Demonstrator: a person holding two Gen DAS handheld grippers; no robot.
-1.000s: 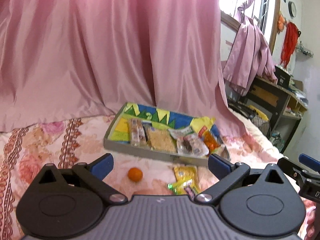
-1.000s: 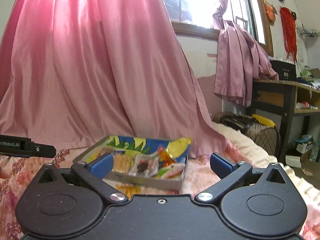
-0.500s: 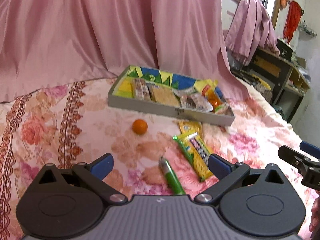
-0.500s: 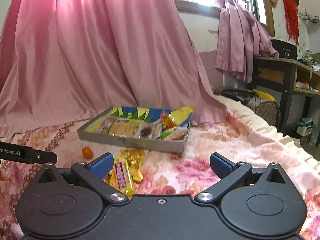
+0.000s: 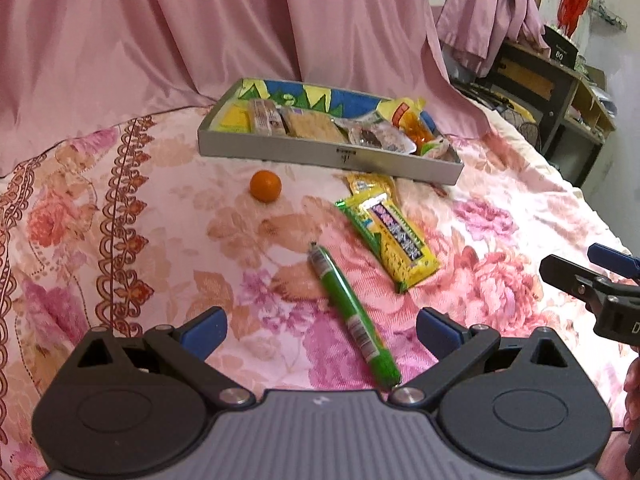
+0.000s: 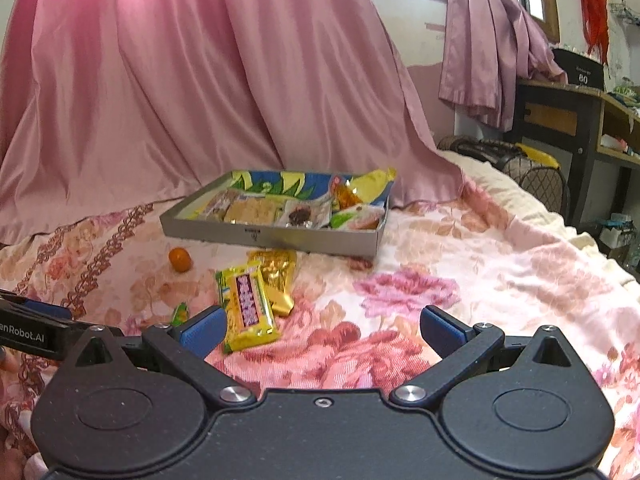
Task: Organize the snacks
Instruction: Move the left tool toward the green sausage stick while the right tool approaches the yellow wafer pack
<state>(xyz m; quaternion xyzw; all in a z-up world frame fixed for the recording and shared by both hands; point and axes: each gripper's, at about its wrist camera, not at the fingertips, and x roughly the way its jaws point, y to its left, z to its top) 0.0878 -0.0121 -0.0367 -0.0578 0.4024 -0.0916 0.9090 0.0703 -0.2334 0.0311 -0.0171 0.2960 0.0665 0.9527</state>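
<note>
- Pink curtain (image 5: 200, 40) hangs behind a bed with a floral bedspread (image 5: 100, 220); everything sits on the bed. Desk and shelving stand at far right of the room.
- Tray (image 5: 320, 156), grey-walled with a colourful lining, lies near the curtain and already holds several wrapped snacks. Landmark for all positions below.
- Left gripper (image 5: 320, 328): fingers spread wide apart, nothing between them, hovering over the bedspread on the near side of the tray.
- Right gripper (image 6: 320, 328): fingers likewise apart and empty, further to the tray's right end.
- Yellow bar (image 5: 386, 238) lies just in front of the tray, partly over a gold packet (image 5: 370, 184) that reaches almost to the tray wall.
- Green stick (image 5: 352, 316) lies further out from the tray than the yellow bar, near but apart from it.
- Orange (image 5: 265, 186), small, sits in front of the tray's left half, apart from the packets.
- Key relation: the green stick's near end sits between the left fingers, close to the right-hand one. Its long axis runs roughly toward the tray, slightly tilted, so the fingers would close across its width.
- Judgement: left gripper is nearer the green stick; right is nearer the yellow bar.
</note>
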